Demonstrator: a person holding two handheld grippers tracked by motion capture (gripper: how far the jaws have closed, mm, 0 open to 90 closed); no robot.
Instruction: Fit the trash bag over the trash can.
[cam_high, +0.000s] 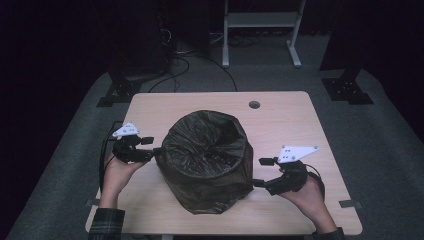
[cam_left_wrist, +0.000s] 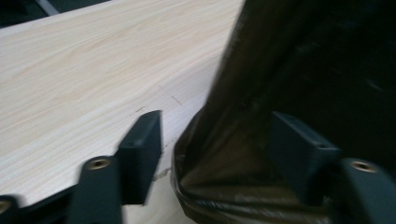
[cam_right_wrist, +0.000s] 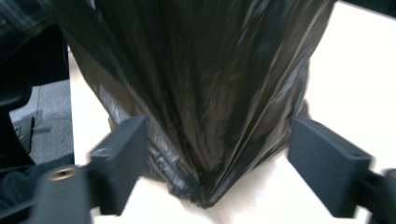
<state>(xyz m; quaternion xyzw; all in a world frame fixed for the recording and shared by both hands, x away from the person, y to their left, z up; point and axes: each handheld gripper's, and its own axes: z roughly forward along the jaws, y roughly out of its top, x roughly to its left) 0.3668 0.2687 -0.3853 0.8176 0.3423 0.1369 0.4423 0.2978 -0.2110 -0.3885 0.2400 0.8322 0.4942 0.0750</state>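
Black bag (cam_high: 207, 160) stands at centre of tabletop (cam_high: 280, 120). Left tool (cam_high: 152, 147) at its 9 o'clock, right tool (cam_high: 260, 172) at 4 o'clock. Both tools gape wide: bag film lies between pads (cam_left_wrist: 140, 154), unpinched.

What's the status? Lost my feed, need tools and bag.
Left tool open, right tool open, one each side of the black bag. Bag film between the jaws, unclamped. Table unobstructed.
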